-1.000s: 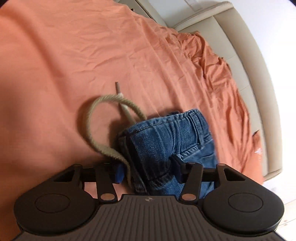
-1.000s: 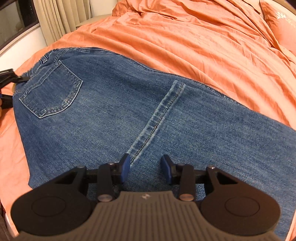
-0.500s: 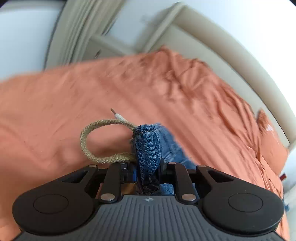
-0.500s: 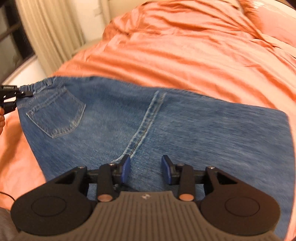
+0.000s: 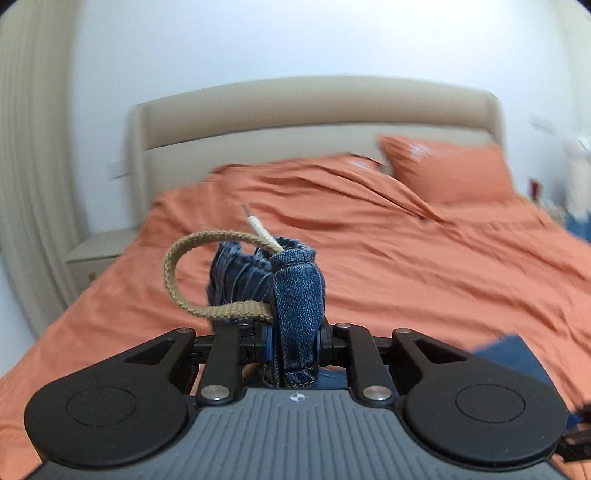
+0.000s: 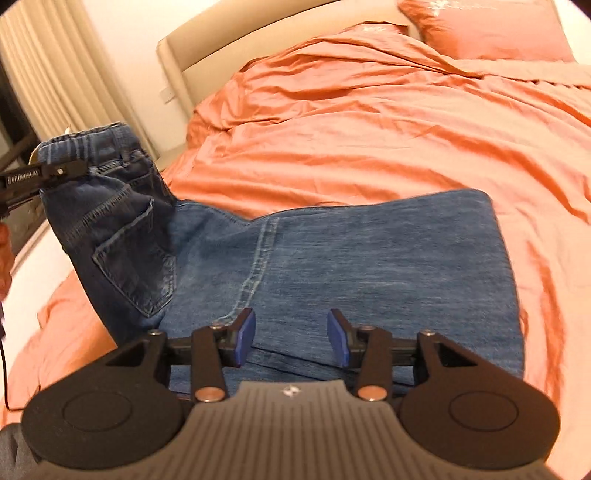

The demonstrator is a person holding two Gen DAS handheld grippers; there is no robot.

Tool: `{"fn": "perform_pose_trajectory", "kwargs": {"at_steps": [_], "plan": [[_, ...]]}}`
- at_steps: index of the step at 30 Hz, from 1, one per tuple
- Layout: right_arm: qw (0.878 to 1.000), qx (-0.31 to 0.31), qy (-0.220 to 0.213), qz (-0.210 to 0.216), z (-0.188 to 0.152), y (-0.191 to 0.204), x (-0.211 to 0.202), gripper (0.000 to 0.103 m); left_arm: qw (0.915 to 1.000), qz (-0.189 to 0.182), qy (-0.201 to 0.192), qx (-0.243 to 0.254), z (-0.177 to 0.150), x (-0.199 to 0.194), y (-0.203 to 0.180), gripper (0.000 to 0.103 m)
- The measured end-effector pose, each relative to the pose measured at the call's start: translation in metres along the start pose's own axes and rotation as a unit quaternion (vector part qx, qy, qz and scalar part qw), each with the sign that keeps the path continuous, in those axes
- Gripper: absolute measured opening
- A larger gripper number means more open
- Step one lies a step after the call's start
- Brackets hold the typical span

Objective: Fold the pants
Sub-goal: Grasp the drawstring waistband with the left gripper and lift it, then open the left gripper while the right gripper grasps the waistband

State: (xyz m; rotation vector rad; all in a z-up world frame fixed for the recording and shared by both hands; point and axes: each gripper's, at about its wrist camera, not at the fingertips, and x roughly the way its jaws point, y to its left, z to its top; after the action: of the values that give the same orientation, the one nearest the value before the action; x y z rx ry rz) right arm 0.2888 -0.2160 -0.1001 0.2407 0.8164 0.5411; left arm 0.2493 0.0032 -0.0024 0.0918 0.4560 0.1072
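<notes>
Jeans (image 6: 369, 258), one pair; two pillows (image 6: 491, 29)

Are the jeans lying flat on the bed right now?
Partly. The waistband is lifted, clamped in the left tongs; the legs lie on the orange bedding.

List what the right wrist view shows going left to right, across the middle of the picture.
Left gripper clamped on the jeans' waistband → back pocket → centre seam → folded edge of the jeans → bare orange bedsheet.
</notes>
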Motion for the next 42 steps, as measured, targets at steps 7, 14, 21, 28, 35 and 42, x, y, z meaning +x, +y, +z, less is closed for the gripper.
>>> {"fn": "perform_pose_trajectory", "kwargs": {"at_steps": [7, 14, 21, 28, 35, 42], "plan": [[0.999, 0.039, -0.010, -0.011, -0.003, -0.035, -0.007, 0.040, 0.9902, -0.088, 0.078, 0.076, -0.062, 0.023, -0.110, 0.021], [0.997, 0.068, -0.017, -0.036, -0.003, -0.062, -0.012, 0.040, 0.9694, -0.166, 0.165, 0.074, -0.100, 0.042, -0.123, 0.052], [0.996, 0.079, -0.025, -0.015, 0.000, -0.061, -0.010, 0.041, 0.9509, -0.254, 0.164, -0.067, -0.075, 0.037, -0.063, 0.078], [0.991, 0.112, -0.057, 0.047, 0.018, -0.056, 0.011, 0.041, 0.9758, -0.155, 0.109, -0.110, -0.054, 0.064, 0.003, 0.075], [0.983, 0.158, -0.053, 0.070, 0.033, -0.062, 0.066, 0.040, 0.9639, -0.134, 0.104, -0.205, -0.061, 0.098, 0.046, 0.071], [0.980, 0.177, -0.023, 0.084, 0.032, -0.067, 0.098, 0.010, 0.9593, -0.125, 0.118, -0.224, -0.068, 0.113, 0.061, 0.070]]}}
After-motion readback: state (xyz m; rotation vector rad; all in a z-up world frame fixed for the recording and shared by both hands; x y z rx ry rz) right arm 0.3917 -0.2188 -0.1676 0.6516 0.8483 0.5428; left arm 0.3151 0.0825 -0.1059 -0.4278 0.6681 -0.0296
